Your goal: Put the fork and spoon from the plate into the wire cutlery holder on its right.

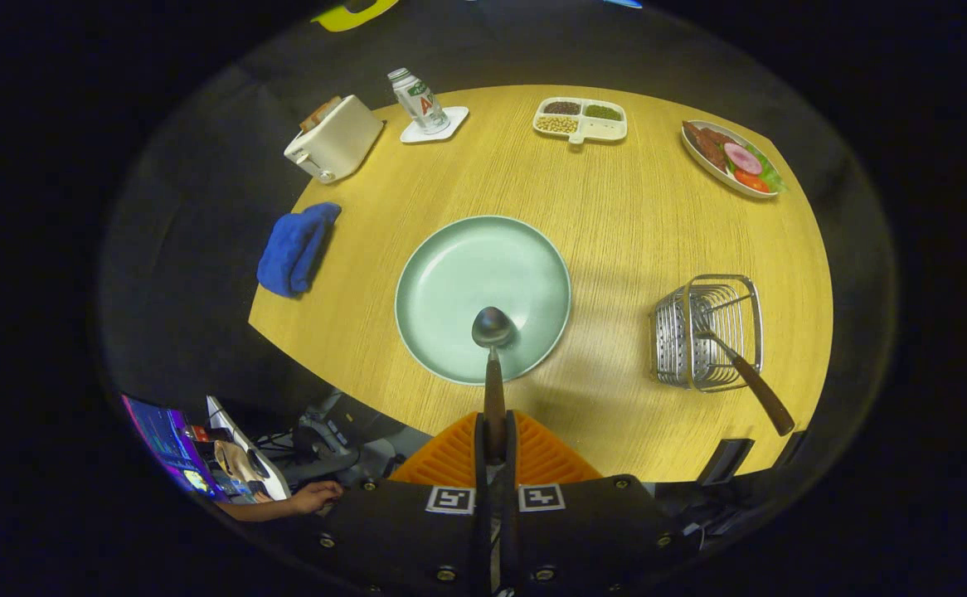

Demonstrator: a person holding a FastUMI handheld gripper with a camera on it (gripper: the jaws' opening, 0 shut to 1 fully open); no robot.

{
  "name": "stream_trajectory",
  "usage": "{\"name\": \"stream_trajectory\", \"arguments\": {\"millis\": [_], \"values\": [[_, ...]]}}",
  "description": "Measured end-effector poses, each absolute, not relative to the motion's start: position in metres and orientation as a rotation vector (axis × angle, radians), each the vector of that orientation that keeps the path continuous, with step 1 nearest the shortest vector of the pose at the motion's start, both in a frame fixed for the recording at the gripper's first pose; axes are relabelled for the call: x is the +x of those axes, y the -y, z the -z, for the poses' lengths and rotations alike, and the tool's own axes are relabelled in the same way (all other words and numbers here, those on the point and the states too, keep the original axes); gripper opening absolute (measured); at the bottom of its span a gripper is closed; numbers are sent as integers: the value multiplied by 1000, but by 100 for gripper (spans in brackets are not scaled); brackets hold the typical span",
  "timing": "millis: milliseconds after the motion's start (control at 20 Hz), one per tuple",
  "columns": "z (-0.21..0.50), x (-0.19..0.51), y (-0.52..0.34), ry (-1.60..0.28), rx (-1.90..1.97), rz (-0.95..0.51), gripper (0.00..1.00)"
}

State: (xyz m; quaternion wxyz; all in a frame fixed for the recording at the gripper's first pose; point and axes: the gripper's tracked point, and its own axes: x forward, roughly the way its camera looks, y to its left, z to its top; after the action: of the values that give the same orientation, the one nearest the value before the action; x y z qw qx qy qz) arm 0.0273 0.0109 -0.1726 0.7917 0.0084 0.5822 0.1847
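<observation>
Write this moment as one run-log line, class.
gripper: shut on spoon | spoon: lifted above plate | fork: in wire cutlery holder

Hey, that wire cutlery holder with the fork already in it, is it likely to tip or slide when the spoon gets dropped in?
Possibly. The wire holder looks light, and the fork leans well out past its rim, which may pull it that way. The wooden table looks smooth, so a nudge could slide it. The gripper is shut on the spoon; lowering it gently seems safer.

Bare tabletop (pixel 616 215) lies open between the plate (pixel 450 274) at centre and the wire cutlery holder (pixel 703 332) at right. The fork (pixel 749 377) leans out of the holder's near corner (handle toward lower right), narrowing its mouth.
</observation>
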Motion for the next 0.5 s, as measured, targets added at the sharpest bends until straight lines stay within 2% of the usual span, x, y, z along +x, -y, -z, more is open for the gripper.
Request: {"name": "stream_trajectory", "arguments": {"millis": [500], "values": [[112,35,31,-1239,-60,-395,5]]}}
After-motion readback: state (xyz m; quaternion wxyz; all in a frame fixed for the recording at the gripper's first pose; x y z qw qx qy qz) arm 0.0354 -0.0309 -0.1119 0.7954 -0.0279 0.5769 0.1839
